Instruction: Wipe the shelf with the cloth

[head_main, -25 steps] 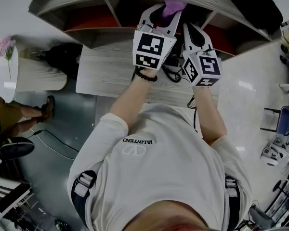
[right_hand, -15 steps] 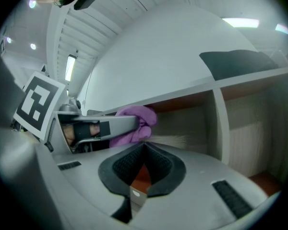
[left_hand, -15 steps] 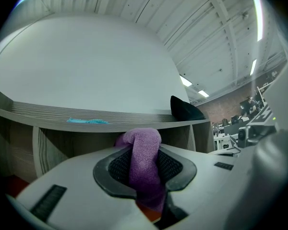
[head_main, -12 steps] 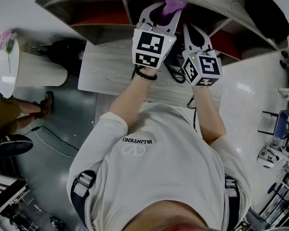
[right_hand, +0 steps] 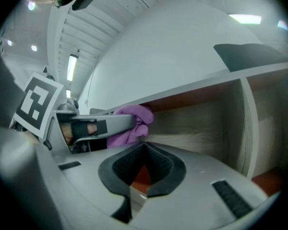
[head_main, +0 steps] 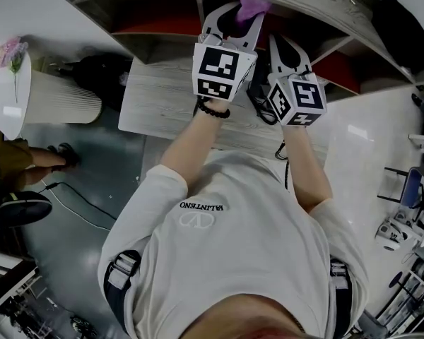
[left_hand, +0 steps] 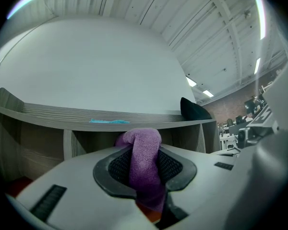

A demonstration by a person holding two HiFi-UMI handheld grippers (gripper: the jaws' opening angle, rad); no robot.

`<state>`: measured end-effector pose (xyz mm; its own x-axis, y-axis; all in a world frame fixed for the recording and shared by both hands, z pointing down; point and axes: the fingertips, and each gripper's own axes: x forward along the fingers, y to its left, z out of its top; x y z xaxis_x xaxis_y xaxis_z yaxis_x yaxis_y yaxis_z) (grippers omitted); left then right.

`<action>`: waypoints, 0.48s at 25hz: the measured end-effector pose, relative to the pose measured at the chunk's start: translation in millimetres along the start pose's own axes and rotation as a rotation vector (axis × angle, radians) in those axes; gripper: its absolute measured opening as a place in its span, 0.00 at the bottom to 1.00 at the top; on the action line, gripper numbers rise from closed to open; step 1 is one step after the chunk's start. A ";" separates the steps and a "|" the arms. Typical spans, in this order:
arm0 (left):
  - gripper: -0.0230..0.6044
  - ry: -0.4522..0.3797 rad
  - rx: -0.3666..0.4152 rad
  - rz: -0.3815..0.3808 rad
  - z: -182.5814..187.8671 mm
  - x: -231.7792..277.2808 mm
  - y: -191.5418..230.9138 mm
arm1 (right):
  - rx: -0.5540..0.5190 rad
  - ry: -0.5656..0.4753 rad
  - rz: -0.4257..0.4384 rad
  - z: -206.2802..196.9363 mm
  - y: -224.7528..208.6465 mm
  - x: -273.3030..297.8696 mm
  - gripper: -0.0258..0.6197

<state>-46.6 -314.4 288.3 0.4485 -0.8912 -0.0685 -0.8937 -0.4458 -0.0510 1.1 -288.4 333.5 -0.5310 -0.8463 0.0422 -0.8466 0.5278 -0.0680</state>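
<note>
My left gripper (head_main: 242, 13) reaches into a middle compartment of the grey wooden shelf (head_main: 325, 6) and is shut on a purple cloth (head_main: 253, 7). In the left gripper view the cloth (left_hand: 144, 150) is bunched between the dark pads and bulges above them, in front of the shelf's top board (left_hand: 86, 114). My right gripper (head_main: 280, 42) sits just right of the left one, lower and nearer me. Its pads (right_hand: 158, 164) meet with nothing between them. From the right gripper view the cloth (right_hand: 132, 121) shows at the left jaw's tip, against the compartment's wooden wall (right_hand: 206, 123).
A black bag (head_main: 399, 20) lies on the shelf top at the right. The compartments have orange-red backs (head_main: 152, 25). A low wooden table (head_main: 162, 104) stands below the shelf with black cables (head_main: 258, 97) on it. A round white table (head_main: 7, 83) and a person's legs (head_main: 28, 162) are at the left.
The shelf and low table have drifted slightly right in the head view. Both grippers hold the same place, the cloth still in the left one. The person's foot at the left has shifted.
</note>
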 end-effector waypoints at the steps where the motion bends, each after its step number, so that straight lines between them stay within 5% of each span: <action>1: 0.20 0.000 -0.002 0.003 -0.2 -1.2 3.0 | -0.001 0.002 0.002 -0.5 2.1 2.1 0.04; 12: 0.20 -0.016 -0.032 0.045 -2.0 -11.5 33.8 | -0.010 0.019 0.021 -6.1 19.5 21.1 0.04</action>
<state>-82.0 -319.5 289.3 0.4076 -0.9091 -0.0858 -0.9129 -0.4079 -0.0158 -26.8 -295.6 339.1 -0.5496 -0.8333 0.0598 -0.8353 0.5467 -0.0587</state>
